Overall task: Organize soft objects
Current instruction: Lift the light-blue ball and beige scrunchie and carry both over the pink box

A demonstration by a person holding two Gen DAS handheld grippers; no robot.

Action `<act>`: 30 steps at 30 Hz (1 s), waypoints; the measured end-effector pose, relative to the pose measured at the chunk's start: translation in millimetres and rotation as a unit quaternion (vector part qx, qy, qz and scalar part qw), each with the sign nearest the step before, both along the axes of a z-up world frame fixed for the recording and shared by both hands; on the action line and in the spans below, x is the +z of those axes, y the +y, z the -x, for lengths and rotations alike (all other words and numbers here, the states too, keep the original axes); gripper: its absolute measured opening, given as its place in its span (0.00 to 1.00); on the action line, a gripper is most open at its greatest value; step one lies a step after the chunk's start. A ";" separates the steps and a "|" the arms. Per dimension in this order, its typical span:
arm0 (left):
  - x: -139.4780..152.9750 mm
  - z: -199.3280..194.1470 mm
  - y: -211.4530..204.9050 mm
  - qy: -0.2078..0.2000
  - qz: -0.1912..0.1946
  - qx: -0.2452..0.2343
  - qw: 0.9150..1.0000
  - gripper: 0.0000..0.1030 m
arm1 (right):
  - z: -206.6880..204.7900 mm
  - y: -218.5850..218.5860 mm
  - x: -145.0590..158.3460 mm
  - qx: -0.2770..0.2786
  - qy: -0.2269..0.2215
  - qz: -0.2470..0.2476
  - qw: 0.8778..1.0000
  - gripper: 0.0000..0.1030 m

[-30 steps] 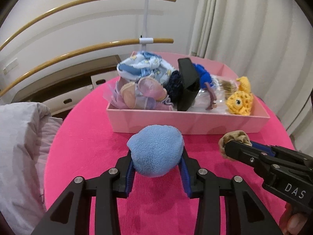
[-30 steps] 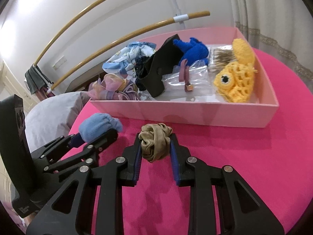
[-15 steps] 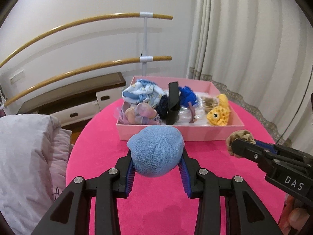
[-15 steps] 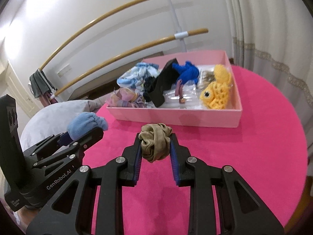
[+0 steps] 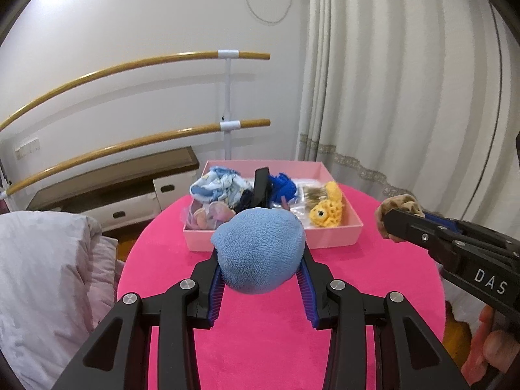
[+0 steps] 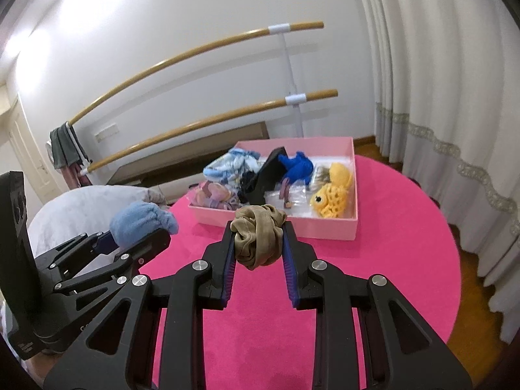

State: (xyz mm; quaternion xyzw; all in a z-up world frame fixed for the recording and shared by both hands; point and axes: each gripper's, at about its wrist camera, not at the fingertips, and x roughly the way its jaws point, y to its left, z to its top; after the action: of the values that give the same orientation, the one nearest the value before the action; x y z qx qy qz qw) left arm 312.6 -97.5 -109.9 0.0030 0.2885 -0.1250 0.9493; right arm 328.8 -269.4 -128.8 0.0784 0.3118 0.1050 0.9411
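Pink cloth covers the round table (image 5: 266,341), with white curtains at the right of both views. At the centre of the left view, the left gripper (image 5: 260,260) is clamped on a fluffy blue ball (image 5: 258,250), its pads pressing the sides so the soft thing cannot slip. At the centre of the right view, the right gripper (image 6: 258,243) pinches a tan scrunchie (image 6: 260,234) tightly, bunching it. Both are held above the cloth, short of the pink box (image 6: 325,227) in mid-frame, which already holds a yellow crochet fish (image 6: 331,200), blue yarn (image 6: 297,165) and patterned cloth (image 6: 232,165); likely they belong there too.
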 end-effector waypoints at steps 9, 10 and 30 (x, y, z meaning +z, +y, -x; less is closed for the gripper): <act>16.3 27.0 8.6 -0.017 0.004 0.006 1.000 0.36 | 13.2 2.9 13.3 0.008 -0.017 0.002 1.000 0.23; 18.1 29.5 8.7 -0.018 0.004 0.006 1.000 0.36 | 14.3 3.1 13.7 0.008 -0.018 0.002 1.000 0.23; 28.2 -28.9 17.3 -0.016 0.014 0.008 1.000 0.36 | -19.4 -5.0 36.4 0.011 -0.035 0.024 0.999 0.23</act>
State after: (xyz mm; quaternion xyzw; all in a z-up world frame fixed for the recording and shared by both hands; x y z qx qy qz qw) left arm 341.5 -80.2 -81.7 -0.0103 0.2717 -0.1210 0.9547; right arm 348.2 -274.3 -92.4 0.0488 0.2817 0.1104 0.9519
